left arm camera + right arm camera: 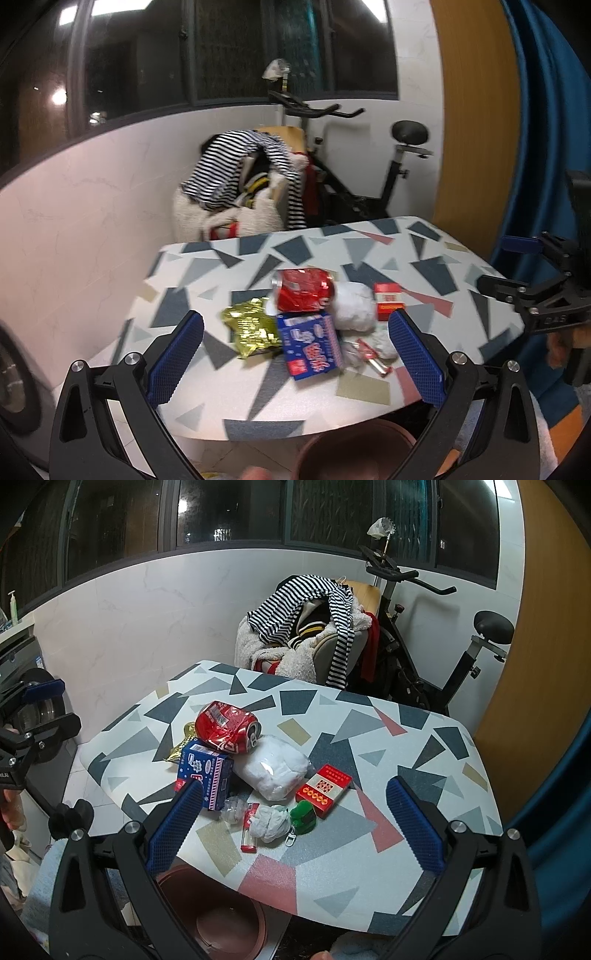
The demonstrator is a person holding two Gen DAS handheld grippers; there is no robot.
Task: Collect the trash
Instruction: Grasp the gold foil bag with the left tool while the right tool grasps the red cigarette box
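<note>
Fingers [177, 358] of the left gripper [295, 354] stand wide apart with nothing between them, hovering over the near edge of the desk [424, 258]; the right gripper [295, 823] is likewise spread and empty.

Left wrist view, trash from left to right across the centre of the frame: a crumpled gold foil wrapper [253, 328]; a blue printed box [312, 343] touching the wrapper; a crushed red can [304, 293] just above the box; a white plastic bag [354, 306]; a red and white carton [388, 301] at the right of the cluster. Below the bag lie a red lighter [373, 356] and a wad of white tissue [384, 341]. A brown bin [354, 450] sits at the lower centre, under the desk edge.

Right wrist view, same order: box [207, 775], can [229, 731] resting against its top, bag [273, 768], carton [324, 785]. Nearer the camera: lighter [248, 827], tissue [271, 821], a green keyring object [303, 816]. The bin [218, 912] is at lower left.
</note>
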